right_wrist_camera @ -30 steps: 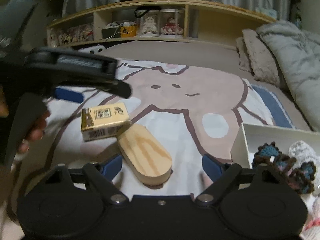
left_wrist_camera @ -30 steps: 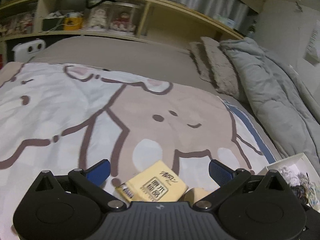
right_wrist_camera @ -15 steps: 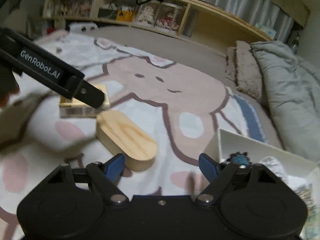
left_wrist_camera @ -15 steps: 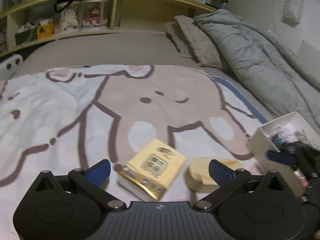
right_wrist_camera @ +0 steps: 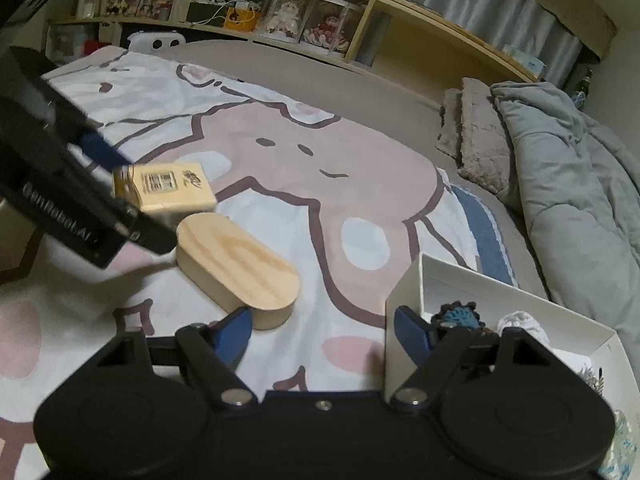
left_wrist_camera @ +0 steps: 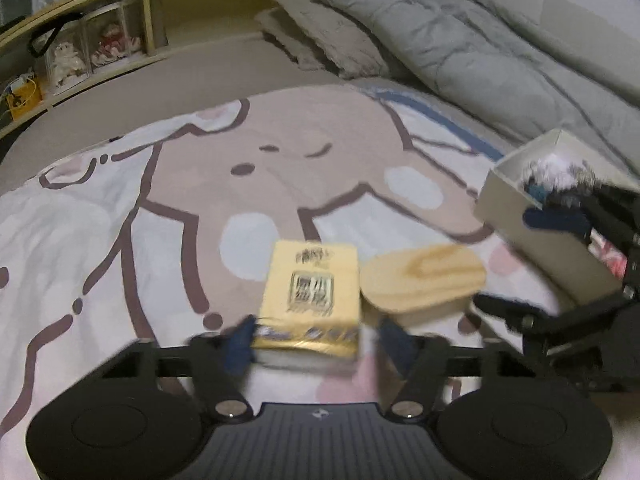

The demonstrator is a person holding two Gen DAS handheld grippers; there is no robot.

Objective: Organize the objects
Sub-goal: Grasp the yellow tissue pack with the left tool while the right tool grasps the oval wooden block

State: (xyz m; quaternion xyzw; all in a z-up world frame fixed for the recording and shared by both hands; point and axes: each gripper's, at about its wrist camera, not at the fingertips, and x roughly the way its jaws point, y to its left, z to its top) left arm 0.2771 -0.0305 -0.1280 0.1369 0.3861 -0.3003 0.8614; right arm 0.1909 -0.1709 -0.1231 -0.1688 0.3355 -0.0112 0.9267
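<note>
A yellow tissue pack [left_wrist_camera: 310, 288] lies on the cartoon bedspread, and my left gripper [left_wrist_camera: 316, 340] has its blue fingers closed against the pack's two sides. The pack also shows in the right wrist view [right_wrist_camera: 168, 190], held by the left gripper [right_wrist_camera: 116, 184]. An oval wooden box [right_wrist_camera: 238, 266] lies right beside the pack [left_wrist_camera: 422, 280]. My right gripper [right_wrist_camera: 324, 332] is open and empty, between the wooden box and a white open box [right_wrist_camera: 404, 304] that holds crocheted items [right_wrist_camera: 460, 314].
A grey duvet [right_wrist_camera: 580, 184] and pillows [right_wrist_camera: 476, 140] lie at the right of the bed. A wooden shelf [right_wrist_camera: 280, 12] with dolls and small items runs along the far side. The white box [left_wrist_camera: 516, 208] sits at the right in the left wrist view.
My left gripper moved forward and to the right over the tissue pack and its fingers closed in on the pack. My right gripper shifted right toward the white box, still open.
</note>
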